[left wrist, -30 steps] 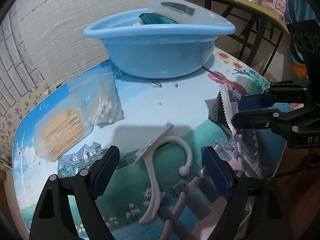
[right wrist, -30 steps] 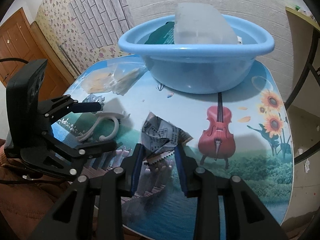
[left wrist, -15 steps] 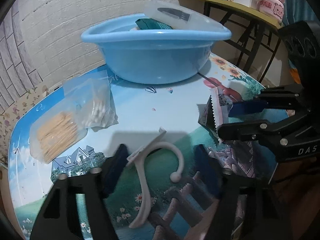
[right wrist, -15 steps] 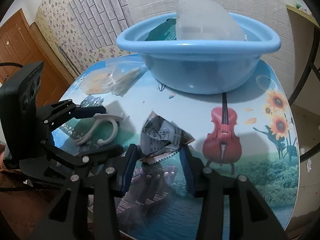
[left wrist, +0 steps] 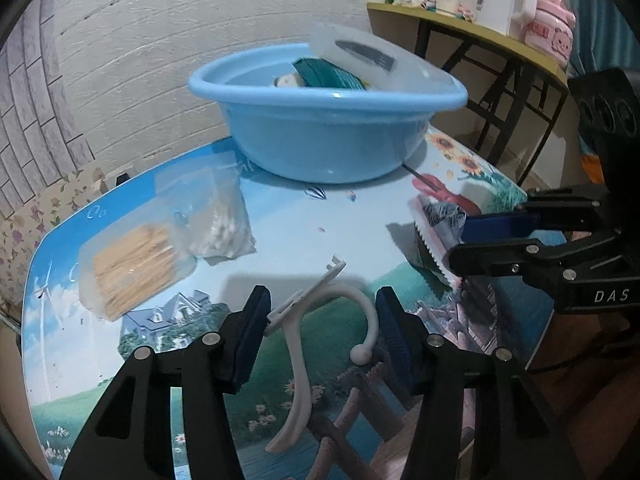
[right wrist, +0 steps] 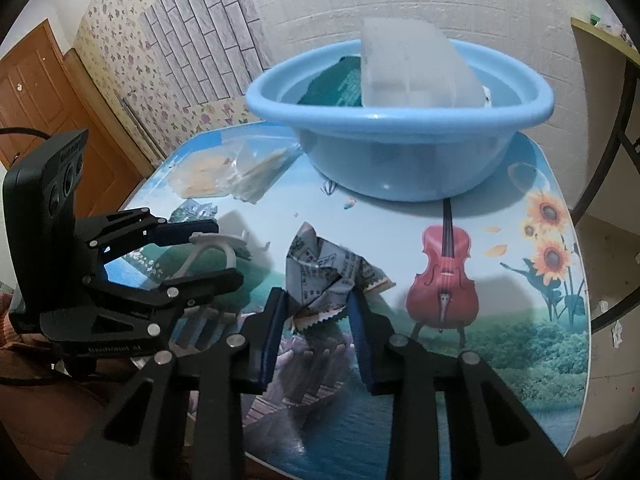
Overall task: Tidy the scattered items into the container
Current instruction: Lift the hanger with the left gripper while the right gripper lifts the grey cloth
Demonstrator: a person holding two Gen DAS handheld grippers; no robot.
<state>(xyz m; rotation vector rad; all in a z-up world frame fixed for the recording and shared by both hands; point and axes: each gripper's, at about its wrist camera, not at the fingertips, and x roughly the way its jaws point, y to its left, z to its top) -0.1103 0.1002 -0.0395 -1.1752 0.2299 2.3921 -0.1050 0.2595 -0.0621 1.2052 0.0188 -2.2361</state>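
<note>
On the painted tabletop (left wrist: 304, 216), short of the blue basin (left wrist: 324, 136), both claws are closing: the left claw (left wrist: 320, 320) brackets the white plastic hook (left wrist: 298, 344), the right claw (right wrist: 316, 312) pinches the crumpled sachet (right wrist: 324, 272), each apparently readied for lifting into the basin.

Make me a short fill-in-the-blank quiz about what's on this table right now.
1. The big basin is coloured ____.
2. The white plastic hook lies between the pads of the ____ gripper.
3. The crumpled packet sits between the right gripper pads, beside a painted ____ on the table.

Missing: blue; left; violin
</note>
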